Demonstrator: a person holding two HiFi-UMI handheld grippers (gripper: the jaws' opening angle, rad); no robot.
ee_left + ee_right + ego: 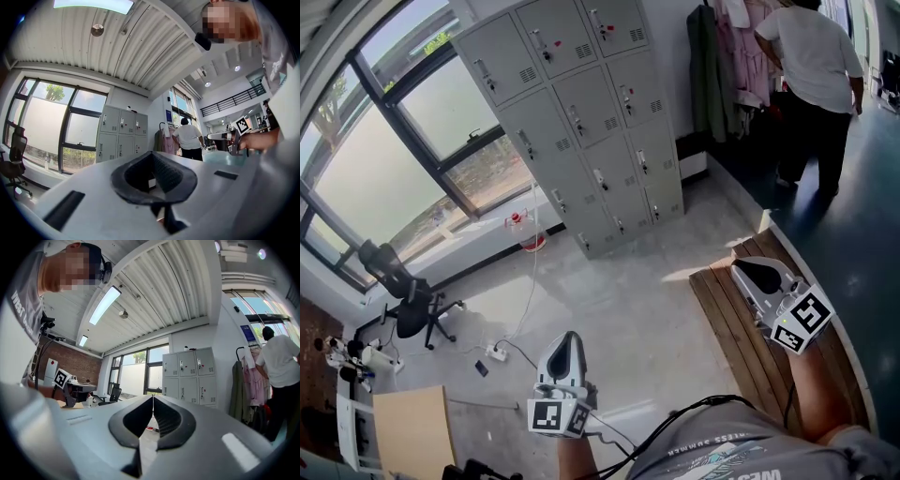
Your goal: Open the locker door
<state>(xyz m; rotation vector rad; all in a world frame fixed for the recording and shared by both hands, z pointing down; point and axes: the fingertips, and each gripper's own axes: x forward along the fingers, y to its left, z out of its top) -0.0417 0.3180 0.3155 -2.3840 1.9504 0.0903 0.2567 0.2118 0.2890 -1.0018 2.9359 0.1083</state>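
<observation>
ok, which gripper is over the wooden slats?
The right gripper: it hangs above the slatted wooden bench at the head view's right. The left gripper is over bare grey floor.

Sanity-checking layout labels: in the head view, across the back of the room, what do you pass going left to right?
office chair → lockers → dark coat hanging on the wall → person in a white shirt
</observation>
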